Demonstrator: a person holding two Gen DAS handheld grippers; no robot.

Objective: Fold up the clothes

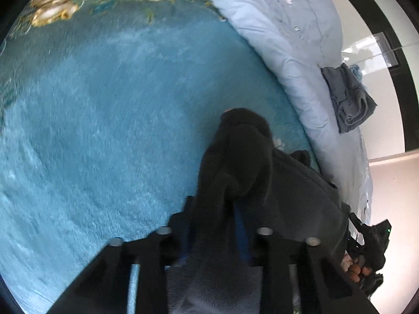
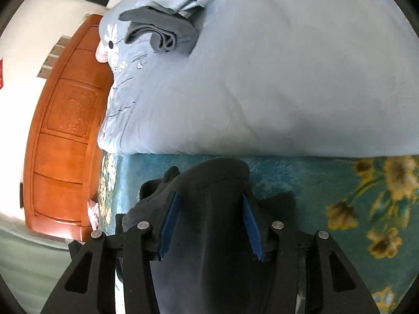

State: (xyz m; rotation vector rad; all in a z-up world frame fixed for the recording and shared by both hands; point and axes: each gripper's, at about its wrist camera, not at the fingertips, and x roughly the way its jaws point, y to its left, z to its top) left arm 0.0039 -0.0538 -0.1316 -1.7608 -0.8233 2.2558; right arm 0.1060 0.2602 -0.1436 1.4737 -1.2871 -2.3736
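Dark fleece garment (image 1: pixel 235 162) bunched over teal blanket (image 1: pixel 104 104), beside pale blue duvet (image 2: pixel 288 78). Left gripper (image 1: pixel 217 209) clamped on garment. Right gripper (image 2: pixel 209 201) spread wide, garment draped between fingers. Folded grey clothes (image 2: pixel 162 34) on duvet.

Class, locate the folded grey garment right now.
The folded grey garment lies on the pale blue duvet, upper left in the right wrist view, near the wooden headboard.

The teal blanket (image 1: pixel 99 120) lies bare across its wide middle, giving free passage. Along one edge the bulky pale-blue duvet (image 2: pixel 275 78) bars the way, with folded grey clothes (image 2: pixel 162 34) near its headboard (image 2: pixel 65 136) end.
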